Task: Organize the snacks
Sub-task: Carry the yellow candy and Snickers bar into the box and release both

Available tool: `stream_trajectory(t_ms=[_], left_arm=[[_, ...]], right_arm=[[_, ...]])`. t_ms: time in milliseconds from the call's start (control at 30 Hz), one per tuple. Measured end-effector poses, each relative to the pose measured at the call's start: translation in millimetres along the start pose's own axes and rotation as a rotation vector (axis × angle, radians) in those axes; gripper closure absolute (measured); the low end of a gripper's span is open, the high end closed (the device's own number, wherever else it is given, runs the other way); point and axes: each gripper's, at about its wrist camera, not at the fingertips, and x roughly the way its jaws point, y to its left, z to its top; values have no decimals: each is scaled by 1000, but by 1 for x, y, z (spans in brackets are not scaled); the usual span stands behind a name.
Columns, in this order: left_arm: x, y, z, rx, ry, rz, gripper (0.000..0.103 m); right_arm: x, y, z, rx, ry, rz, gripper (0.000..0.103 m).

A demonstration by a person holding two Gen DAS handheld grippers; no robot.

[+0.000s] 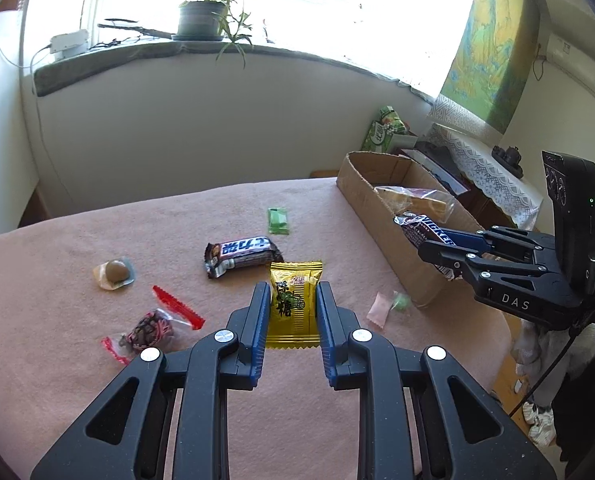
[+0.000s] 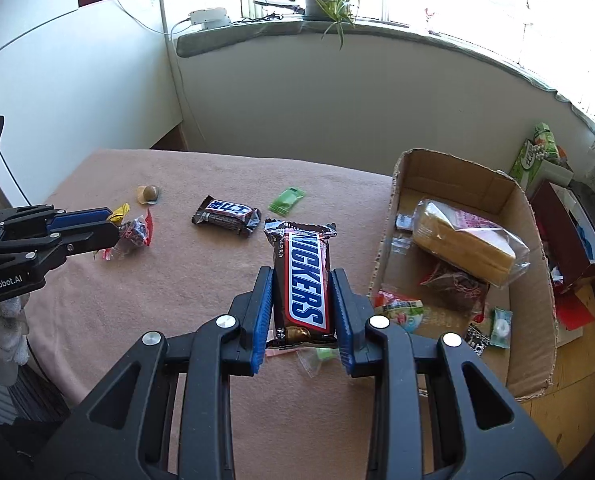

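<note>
On the left side of the table [image 1: 77,360], under its pink cloth, you have a round brown candy [image 1: 115,273] in clear wrap, and nearer to you a red-edged packet [image 1: 151,330] with a dark filling. Your left tongs [image 1: 293,307] are clenched on the yellow candy pack [image 1: 294,304], which shows green characters on shiny foil and lies with its length along the fingers. Just behind it lies a small dark chocolate bar [image 1: 241,255] with white letters on blue, and farther back a green sachet [image 1: 278,220]. A pink and green wrapped sweet [image 1: 389,306] lies on the cloth just beside the cardboard box [image 1: 361,192]. Your right tongs [image 2: 302,307] are grasping the Snickers bar [image 2: 303,280], a brown wrapper with blue letters on white, its crimped end pointing away from you. It is held above the table, just left of the box. The box stands at the right edge of the table, and inside it you see a bread pack [image 2: 467,240] and several small sweets [image 2: 401,310].
</note>
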Motion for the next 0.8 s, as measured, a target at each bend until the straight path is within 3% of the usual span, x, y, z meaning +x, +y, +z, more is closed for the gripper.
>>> stream_trajectory(t_ms=[367, 800], left_arm=[[41, -51, 24, 39, 20, -68, 82], [86, -116, 44, 114, 60, -150, 82]], right_arm=[[-11, -69, -2, 61, -9, -113, 74], [4, -134, 24, 123, -9, -185, 74]])
